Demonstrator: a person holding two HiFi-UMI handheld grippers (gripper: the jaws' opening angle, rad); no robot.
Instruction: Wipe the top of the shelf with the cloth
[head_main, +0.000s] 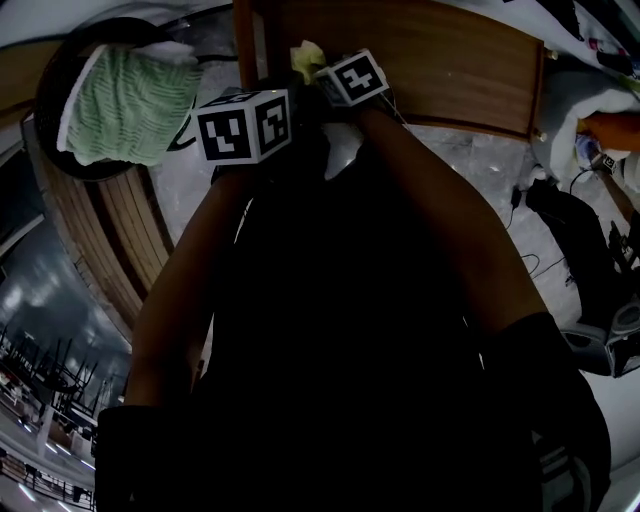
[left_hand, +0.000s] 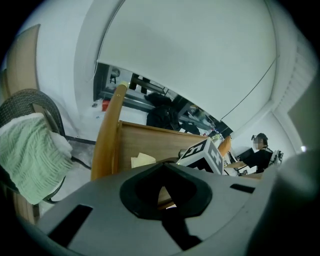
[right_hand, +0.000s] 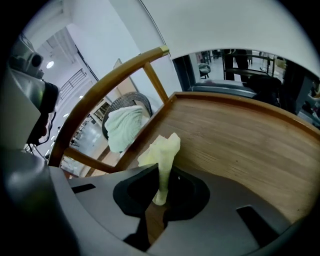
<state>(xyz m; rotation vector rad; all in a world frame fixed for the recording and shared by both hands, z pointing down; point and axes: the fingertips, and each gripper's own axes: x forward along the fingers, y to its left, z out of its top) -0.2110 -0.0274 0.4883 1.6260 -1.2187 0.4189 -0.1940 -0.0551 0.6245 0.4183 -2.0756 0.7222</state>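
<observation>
The cloth is a pale yellow rag, pinched upright in my right gripper, which is shut on it. It hangs just over the near left corner of the wooden shelf top. In the head view the cloth peeks out past the right gripper's marker cube, at the edge of the shelf top. My left gripper is beside it on the left, its jaws shut with nothing between them. Its camera sees the cloth and the right cube.
A dark woven basket holding a green towel sits left of the shelf. A curved wooden rail runs along the shelf's left edge. Cables lie on the marble floor at right. A person sits at a desk far off.
</observation>
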